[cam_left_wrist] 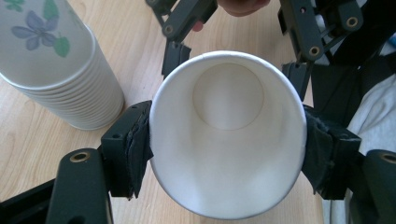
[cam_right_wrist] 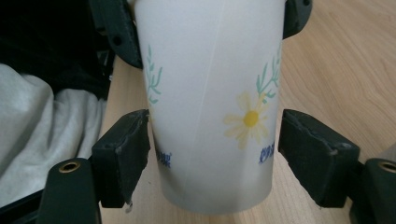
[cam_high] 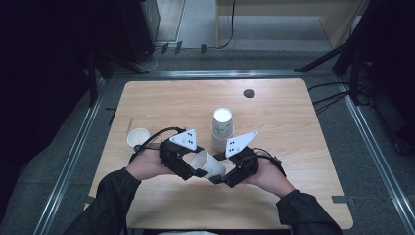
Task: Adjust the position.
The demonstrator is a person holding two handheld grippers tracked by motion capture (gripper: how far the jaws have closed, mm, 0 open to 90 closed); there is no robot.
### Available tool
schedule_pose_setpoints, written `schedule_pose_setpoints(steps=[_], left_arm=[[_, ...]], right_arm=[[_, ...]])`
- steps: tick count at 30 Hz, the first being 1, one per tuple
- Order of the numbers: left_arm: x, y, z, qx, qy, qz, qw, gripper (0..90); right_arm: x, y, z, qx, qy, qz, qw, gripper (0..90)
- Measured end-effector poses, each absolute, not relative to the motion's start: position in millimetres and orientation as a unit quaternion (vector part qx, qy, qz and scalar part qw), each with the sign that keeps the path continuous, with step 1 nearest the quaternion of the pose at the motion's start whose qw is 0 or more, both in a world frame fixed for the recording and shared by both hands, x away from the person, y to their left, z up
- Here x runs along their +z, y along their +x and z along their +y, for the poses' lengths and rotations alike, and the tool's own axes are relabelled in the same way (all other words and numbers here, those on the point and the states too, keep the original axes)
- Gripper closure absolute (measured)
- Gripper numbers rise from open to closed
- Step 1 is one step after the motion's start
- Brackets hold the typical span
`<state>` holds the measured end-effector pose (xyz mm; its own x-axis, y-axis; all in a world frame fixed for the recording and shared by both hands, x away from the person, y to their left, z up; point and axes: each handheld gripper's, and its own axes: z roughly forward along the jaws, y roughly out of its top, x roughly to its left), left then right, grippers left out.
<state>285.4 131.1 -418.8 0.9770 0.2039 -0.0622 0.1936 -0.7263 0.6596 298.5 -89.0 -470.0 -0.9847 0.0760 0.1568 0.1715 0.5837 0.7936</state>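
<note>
A white paper cup (cam_high: 208, 164) with a daisy print lies on its side in the air between my two grippers, low over the wooden table (cam_high: 293, 196). My left gripper (cam_high: 195, 169) is shut on it near the rim. In the left gripper view both pads squeeze the cup (cam_left_wrist: 229, 135) into an oval, its mouth facing the camera. My right gripper (cam_high: 219, 177) stands around the cup's base end. In the right gripper view the cup (cam_right_wrist: 210, 102) sits between the jaws of that gripper (cam_right_wrist: 215, 158). The left pad is at its wall and a narrow gap shows at the right pad.
A tall stack of upside-down paper cups (cam_high: 221, 128) stands just behind the grippers, close to the left gripper (cam_left_wrist: 51, 65). A single upright cup (cam_high: 138, 137) sits at the left of the table. A black round cap (cam_high: 249, 93) lies near the far edge.
</note>
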Motion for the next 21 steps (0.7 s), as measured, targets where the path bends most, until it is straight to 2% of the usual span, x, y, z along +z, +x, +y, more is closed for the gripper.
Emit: schedule_pose_setpoints(steps=[11,14,21], left_arm=[[-425,283,124,0.016,0.945,0.093,0.313,26.4],[-425,281,123,0.013,0.945,0.092,0.312,26.5],[-425,284,126,0.009,0.939,0.096,0.33,22.0]], right_arm=[[-484,298,-76,-0.423,-0.067,-0.901,0.066,30.0],[-485,296,-74,-0.416,-0.059,-0.905,0.069,34.1],[-482,295,-75,-0.417,-0.055,-0.905,0.061,34.0]])
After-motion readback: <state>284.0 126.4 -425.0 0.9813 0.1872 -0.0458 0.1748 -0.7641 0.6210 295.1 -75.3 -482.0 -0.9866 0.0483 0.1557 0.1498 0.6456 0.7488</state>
